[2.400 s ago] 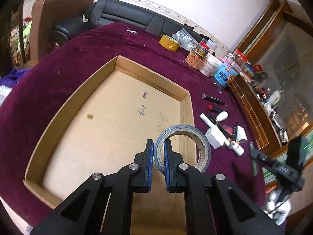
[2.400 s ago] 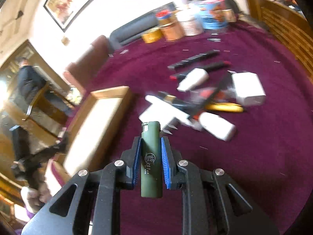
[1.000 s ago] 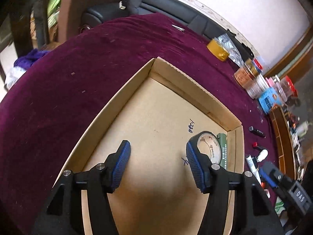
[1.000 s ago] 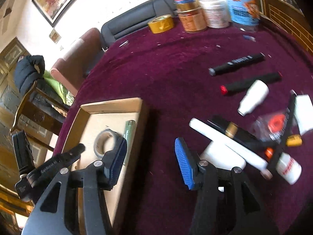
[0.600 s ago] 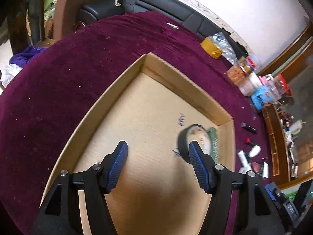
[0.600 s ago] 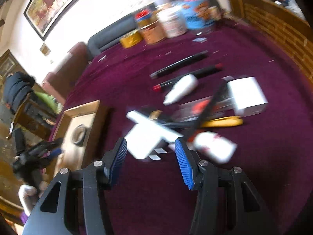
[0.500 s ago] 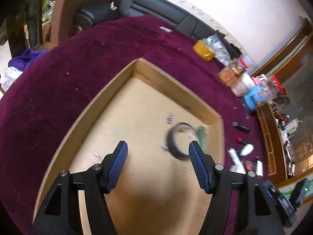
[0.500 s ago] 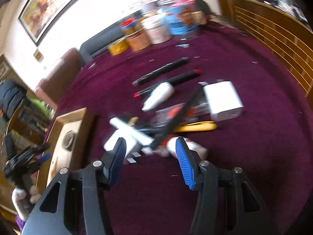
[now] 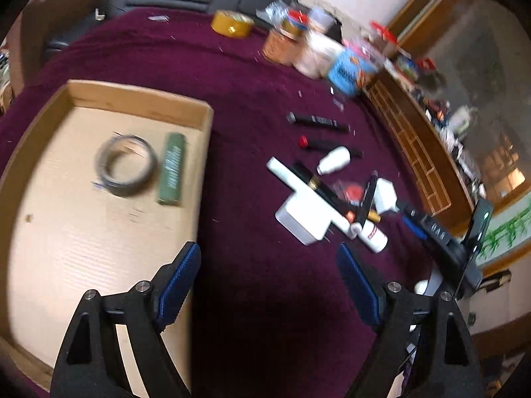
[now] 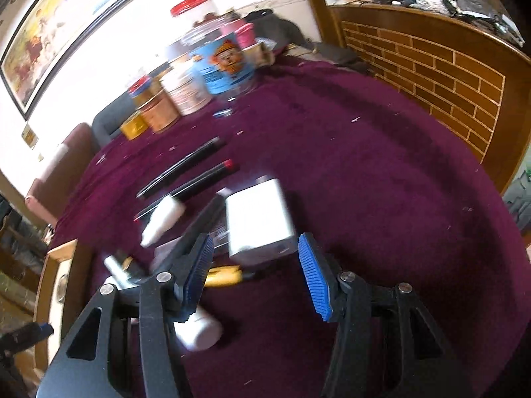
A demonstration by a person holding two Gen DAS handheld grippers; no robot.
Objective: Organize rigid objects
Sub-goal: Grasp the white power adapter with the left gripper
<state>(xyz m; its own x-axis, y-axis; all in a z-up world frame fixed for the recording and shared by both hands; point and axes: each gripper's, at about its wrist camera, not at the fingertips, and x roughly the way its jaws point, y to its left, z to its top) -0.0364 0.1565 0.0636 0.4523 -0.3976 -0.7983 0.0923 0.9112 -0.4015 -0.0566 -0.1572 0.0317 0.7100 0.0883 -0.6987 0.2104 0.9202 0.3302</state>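
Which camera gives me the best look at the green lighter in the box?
Left wrist view: the green lighter lies flat in the cardboard box beside the tape roll. Right wrist view shows only the box's edge, no lighter.

1. The tape roll (image 9: pixel 126 165) in the cardboard tray (image 9: pixel 207 122) is motion-smeared; its print is unreadable.
2. The tray's near corner runs off the left-wrist frame.
3. A white bottle (image 10: pixel 199 330) lies partly behind the right gripper's (image 10: pixel 254 273) finger, perhaps capped.

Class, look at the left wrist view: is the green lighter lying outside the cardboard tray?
No, the green lighter lies inside the cardboard tray, beside the tape roll.
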